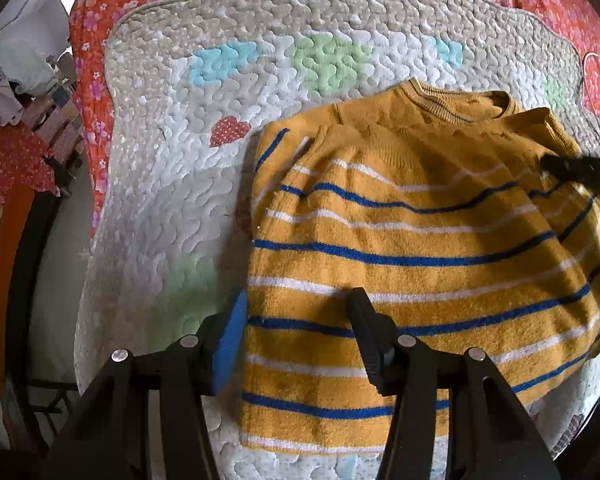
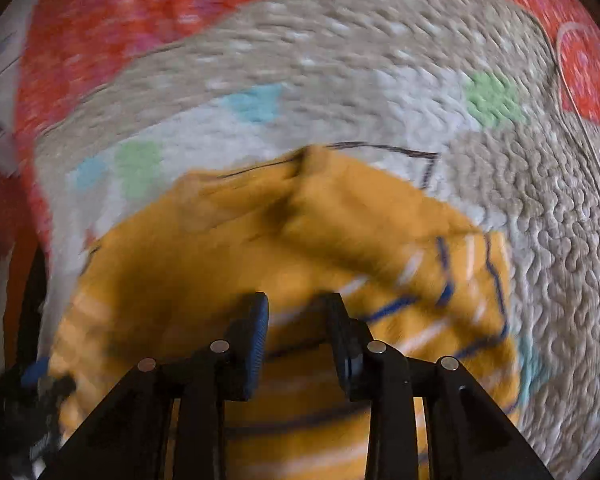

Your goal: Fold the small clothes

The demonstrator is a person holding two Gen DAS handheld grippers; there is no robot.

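Left wrist view, left claw point(image 1: 300, 320) spread over sweater point(image 1: 420, 240) hem

1. A mustard-yellow knit sweater point(image 1: 420, 248) with blue and white stripes is lying flat on its surface, its ribbed collar pointing far.
2. Its left sleeve is lying folded in across the chest.
3. Its hem is sitting nearest, at the left wrist view's bottom.

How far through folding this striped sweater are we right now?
Partly. Done: sweater lies on the quilt with its sides apparently folded in. In hand: nothing; left gripper and right gripper are open above it. Left: the final fold across the body.
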